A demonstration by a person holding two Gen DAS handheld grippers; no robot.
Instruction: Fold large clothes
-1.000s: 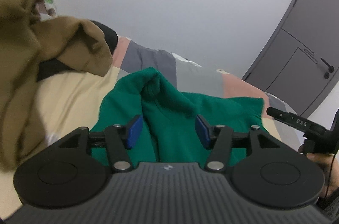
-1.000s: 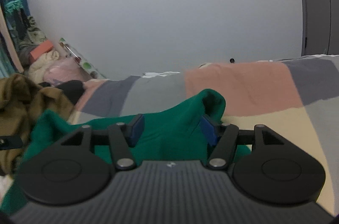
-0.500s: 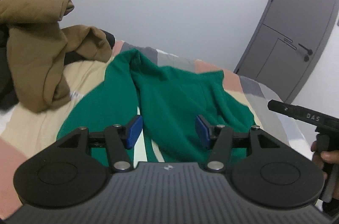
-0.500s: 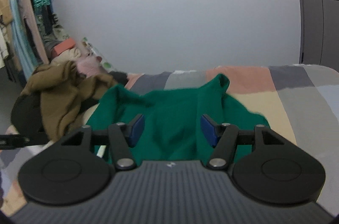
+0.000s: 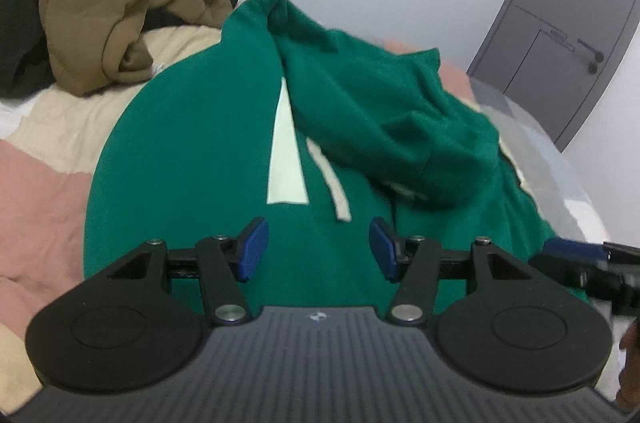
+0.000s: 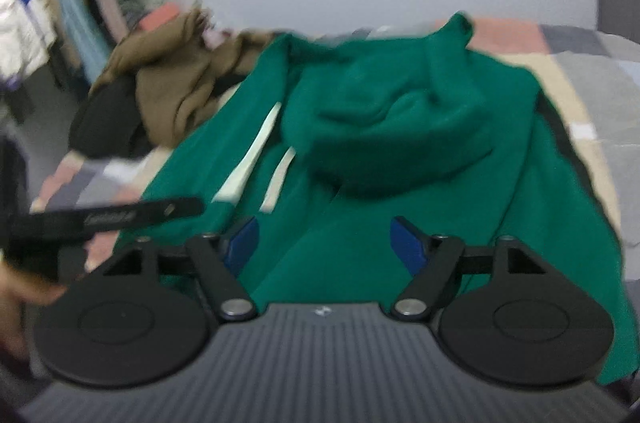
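**Two grippers over one green garment, neither holding cloth**

One green hoodie (image 5: 192, 143) lies spread on the bed (image 5: 36, 183), its hem nearest the cameras and its bunched hood and upper part (image 5: 380, 95) heaped toward the far end. Its long axis runs away from both grippers, hem to hood, marked by two pale stripes (image 5: 286, 147) on the front. The cloth sits directly ahead of and below both tools.

The left gripper (image 5: 316, 249) hangs over the near middle of the garment, jaws partly apart with nothing pinched between them. The right gripper (image 6: 322, 245) is over the near right half; its jaws are opening, and only flat cloth shows beneath them, not in them. This view is blurred.

Each gripper looks about equally near the hem, left on the striped side, right on the side where the fabric trails off the bed edge (image 6: 600, 215). A likely next move is to take the near corners.

Beyond the hoodie, a brown garment (image 5: 100, 7) is heaped at the far left over something black (image 5: 20, 31). A grey door (image 5: 560, 35) stands at the right.
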